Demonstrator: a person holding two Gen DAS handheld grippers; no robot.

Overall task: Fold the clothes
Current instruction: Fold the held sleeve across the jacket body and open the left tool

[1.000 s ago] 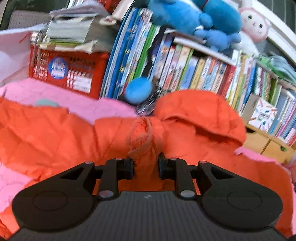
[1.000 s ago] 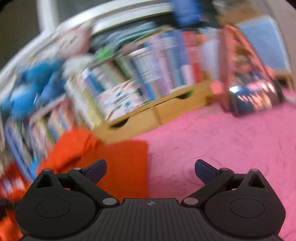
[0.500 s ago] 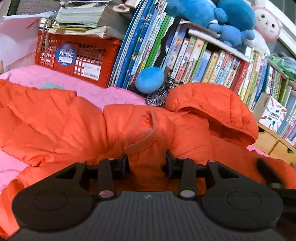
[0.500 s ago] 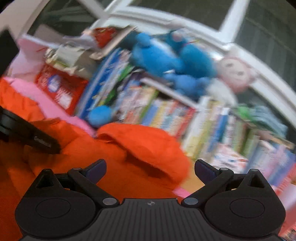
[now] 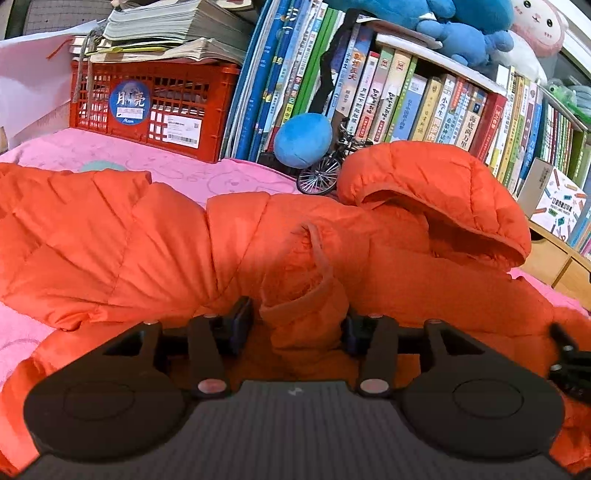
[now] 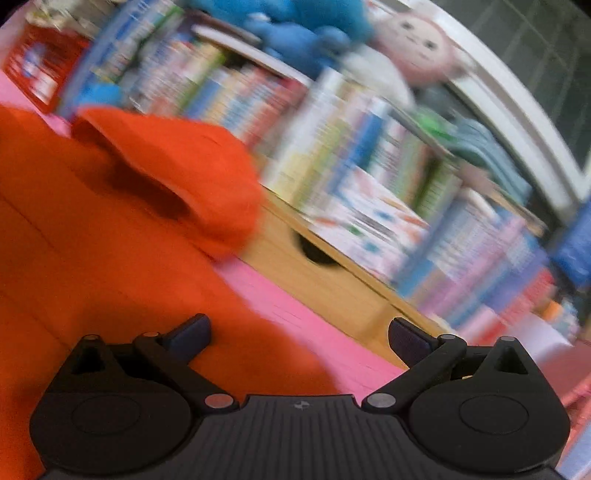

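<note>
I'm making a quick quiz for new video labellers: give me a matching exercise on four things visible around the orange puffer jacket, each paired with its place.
Things:
1. round blue plush ball
2. red plastic crate
3. pink bunny plush toy
4. orange jacket cuff

Places:
A. on the shelf above the book row
B. under a stack of papers
C. beside the small model bicycle
D. between the left gripper fingers

Pairs: 1-C, 2-B, 3-A, 4-D

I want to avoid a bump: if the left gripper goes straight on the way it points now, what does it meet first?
Most likely the sleeve cuff of the orange jacket, already bunched between the left gripper's parted jaws, which have just been opening. Depth is unclear.
</note>
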